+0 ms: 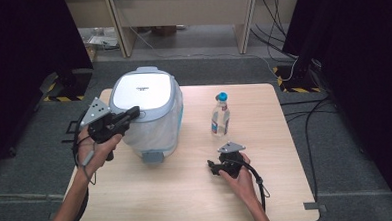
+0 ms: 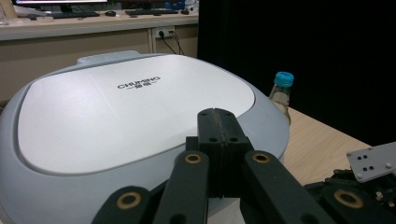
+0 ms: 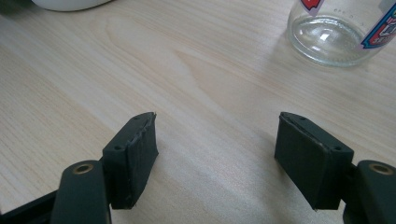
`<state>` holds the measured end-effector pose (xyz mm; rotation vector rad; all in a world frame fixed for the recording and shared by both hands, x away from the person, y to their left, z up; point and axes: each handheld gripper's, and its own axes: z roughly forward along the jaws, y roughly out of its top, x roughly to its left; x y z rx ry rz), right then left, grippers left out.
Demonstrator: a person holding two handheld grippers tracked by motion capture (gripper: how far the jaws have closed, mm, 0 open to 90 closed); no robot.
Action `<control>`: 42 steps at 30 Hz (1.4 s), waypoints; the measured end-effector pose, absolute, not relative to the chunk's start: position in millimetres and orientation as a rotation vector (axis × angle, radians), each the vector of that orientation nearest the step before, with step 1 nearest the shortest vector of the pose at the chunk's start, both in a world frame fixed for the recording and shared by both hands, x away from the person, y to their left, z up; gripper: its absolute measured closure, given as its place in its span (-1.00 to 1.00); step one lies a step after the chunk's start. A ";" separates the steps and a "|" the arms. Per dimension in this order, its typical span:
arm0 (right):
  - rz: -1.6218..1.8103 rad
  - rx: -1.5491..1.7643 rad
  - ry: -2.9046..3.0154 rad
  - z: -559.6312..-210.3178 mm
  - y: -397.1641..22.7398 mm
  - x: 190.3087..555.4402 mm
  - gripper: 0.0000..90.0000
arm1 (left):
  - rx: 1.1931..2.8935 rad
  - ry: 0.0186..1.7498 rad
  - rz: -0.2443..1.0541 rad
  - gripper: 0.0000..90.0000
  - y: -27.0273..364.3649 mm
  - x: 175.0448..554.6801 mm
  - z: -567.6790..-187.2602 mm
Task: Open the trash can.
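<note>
Bin (image 1: 149, 117) upright, lid up, beside left claw (image 1: 134, 112)

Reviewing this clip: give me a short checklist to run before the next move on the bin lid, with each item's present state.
1. Left gripper shut, nothing between its jaws: ok.
2. Its tips at the near edge of the bin lid; contact: cannot tell.
3. Lid closed flat on the bin: ok.
4. Right gripper open, nothing in it, over bare table: ok.
5. Bottle upright, cap on, apart from the bin: ok.
</note>
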<state>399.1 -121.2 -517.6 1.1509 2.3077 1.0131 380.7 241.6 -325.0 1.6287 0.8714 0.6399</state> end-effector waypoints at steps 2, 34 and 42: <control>1.013 1.146 2.308 -517.7 -121.3 399.1 -0.34 | 1.623 0.874 0.628 0.99 243.1 379.8 -325.5; 1.010 1.155 2.309 -517.6 -119.2 397.6 -0.37 | 1.670 0.819 0.635 0.99 239.5 377.8 -327.7; 1.011 1.151 2.315 -517.6 -119.0 397.8 -0.40 | 1.705 0.825 0.646 0.62 242.1 373.6 -318.2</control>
